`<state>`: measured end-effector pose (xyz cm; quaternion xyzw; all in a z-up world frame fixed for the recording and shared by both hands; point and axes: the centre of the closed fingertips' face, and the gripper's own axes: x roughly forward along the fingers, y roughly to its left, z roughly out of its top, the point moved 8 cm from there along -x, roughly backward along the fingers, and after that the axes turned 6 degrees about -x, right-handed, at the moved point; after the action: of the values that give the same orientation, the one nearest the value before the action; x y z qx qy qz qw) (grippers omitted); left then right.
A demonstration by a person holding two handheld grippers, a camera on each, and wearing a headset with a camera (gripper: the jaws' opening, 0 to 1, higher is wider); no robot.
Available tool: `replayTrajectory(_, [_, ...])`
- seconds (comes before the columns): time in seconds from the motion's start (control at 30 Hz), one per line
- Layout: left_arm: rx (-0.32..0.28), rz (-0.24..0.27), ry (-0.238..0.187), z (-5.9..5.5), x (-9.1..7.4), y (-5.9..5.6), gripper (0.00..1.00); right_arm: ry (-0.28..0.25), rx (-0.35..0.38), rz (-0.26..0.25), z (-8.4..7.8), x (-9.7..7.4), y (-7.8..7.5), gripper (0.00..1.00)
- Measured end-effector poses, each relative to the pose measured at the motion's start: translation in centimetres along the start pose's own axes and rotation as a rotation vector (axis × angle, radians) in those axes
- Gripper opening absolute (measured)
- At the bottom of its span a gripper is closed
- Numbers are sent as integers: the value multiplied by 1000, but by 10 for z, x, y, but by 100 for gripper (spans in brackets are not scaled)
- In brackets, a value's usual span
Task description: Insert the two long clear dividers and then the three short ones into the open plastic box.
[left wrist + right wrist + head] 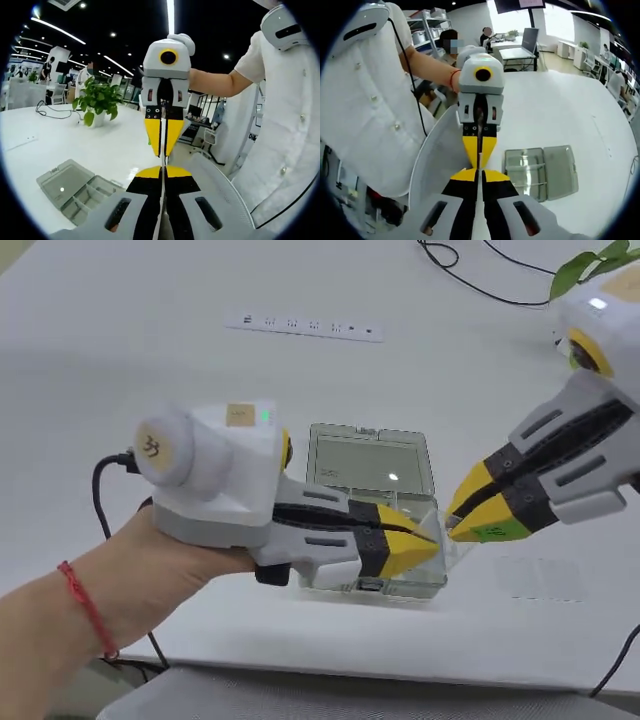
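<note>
The open clear plastic box [372, 472] lies mid-table with its lid folded back; it also appears as the box [75, 189] and the box [540, 172], with clear partitions standing in its tray. My left gripper [432, 538] comes in from the left and my right gripper [452, 523] from the right. Their yellow tips meet nose to nose above the box's front right corner. Both look shut on one thin clear divider [458, 544]. It is seen edge-on between the left gripper [162, 170] and the right gripper [480, 172].
More clear dividers [540, 578] lie flat on the table right of the box. A white power strip [305, 327], black cables [480, 280] and a plant [590, 265] sit at the back. The table's front edge [400, 665] runs just below the box.
</note>
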<state>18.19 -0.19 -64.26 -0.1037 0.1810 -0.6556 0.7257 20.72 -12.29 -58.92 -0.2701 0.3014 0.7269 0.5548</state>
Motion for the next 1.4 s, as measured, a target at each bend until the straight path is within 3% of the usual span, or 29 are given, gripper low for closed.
replayTrajectory(0.4, [32, 3, 7, -2, 0, -4, 0, -6, 6, 18, 0, 3, 4, 3])
replayTrajectory(0.87, [23, 35, 26, -8, -6, -3, 0, -3, -6, -6, 4, 6, 4, 3])
replayTrajectory(1.4, [9, 136, 49, -19, -30, 8, 25, -24, -4, -71, 9, 2, -4, 3])
